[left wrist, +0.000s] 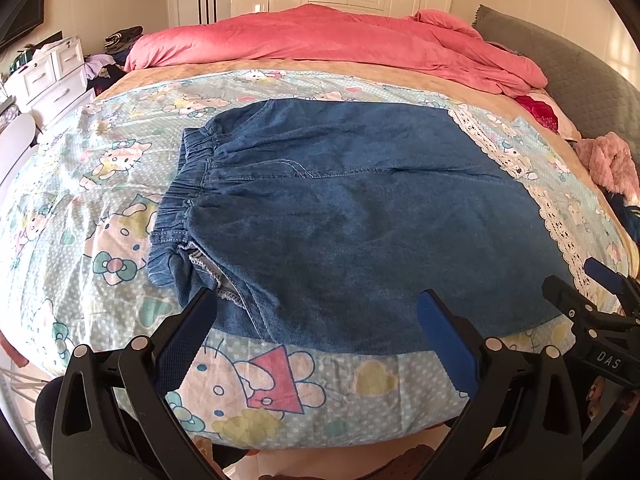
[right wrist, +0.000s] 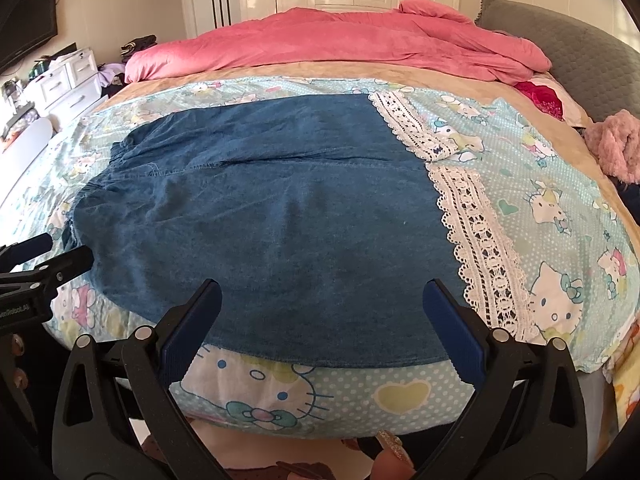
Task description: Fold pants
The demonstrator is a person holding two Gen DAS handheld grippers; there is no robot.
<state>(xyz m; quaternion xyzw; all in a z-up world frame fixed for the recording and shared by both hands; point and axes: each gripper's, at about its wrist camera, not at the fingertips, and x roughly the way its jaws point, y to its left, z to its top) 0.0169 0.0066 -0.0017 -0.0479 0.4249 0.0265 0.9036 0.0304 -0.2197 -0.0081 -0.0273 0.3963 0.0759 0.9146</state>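
Note:
Blue denim pants [left wrist: 340, 216] lie flat across the bed, elastic waistband [left wrist: 188, 184] to the left and white lace hems [right wrist: 476, 232] to the right. The pants also fill the right wrist view [right wrist: 280, 232]. My left gripper [left wrist: 316, 300] is open and empty, hovering over the near edge of the pants by the waistband side. My right gripper [right wrist: 322, 292] is open and empty over the near edge of the legs, left of the lace hem. The right gripper shows at the right edge of the left wrist view [left wrist: 580, 284]; the left gripper shows at the left edge of the right wrist view [right wrist: 68, 250].
The pants rest on a Hello Kitty patterned sheet [left wrist: 100, 160]. A pink duvet [left wrist: 320, 40] is bunched at the back. A grey headboard cushion [left wrist: 580, 72] and a pink fluffy item [left wrist: 612, 160] sit at right. White drawers [left wrist: 44, 76] stand at left; the bed's near edge is just below the grippers.

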